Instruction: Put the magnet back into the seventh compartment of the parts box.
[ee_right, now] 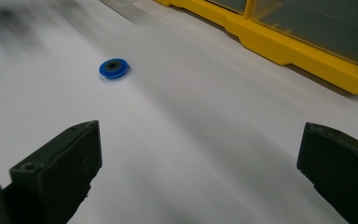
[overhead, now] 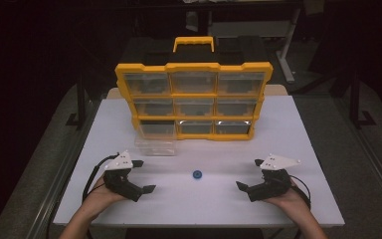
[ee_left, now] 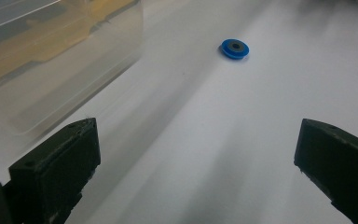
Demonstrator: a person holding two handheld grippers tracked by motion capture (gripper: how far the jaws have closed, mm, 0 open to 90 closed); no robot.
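Smooth blue plastic wheel (overhead: 197, 175)

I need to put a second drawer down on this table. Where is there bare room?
Free: table right of the blue disc, before the organizer; also between disc and left gripper. Crowded: front left of organizer, where the clear drawer sits.

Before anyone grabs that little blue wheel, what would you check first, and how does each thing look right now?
1. Left gripper open: ok.
2. Right gripper open: ok.
3. Blue wheel lies flat on the table, apart from both grippers: ok.
4. Clear drawer pulled out of the yellow organizer, set on the table: ok.
5. Drawer empty inside: cannot tell.
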